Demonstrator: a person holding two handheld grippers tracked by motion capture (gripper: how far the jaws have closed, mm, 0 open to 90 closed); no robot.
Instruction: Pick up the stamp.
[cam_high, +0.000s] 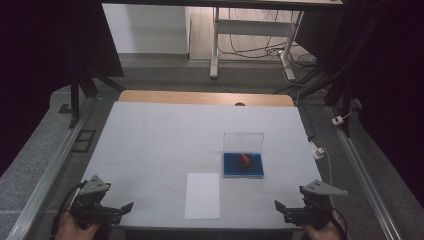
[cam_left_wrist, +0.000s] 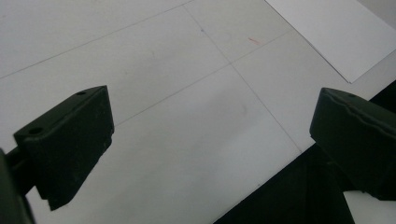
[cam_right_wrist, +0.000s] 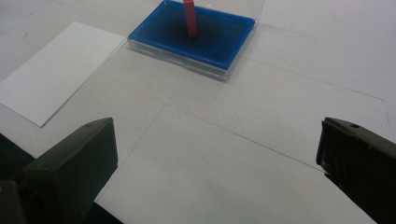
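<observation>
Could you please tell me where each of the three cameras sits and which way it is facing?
High view: above the near edge, facing forward and down on the table; both hands, left gripper, right gripper.
Left gripper view: rides the left gripper, facing the tabletop and white sheet; open jaws.
Right gripper view: rides the right gripper, facing the blue case; open jaws.
Shared: both gripper views show the sheet.

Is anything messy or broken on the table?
Nothing looks broken or spilled. The white paper lies flat, the blue box sits neatly with its clear lid up, and a red piece stands inside it.
</observation>
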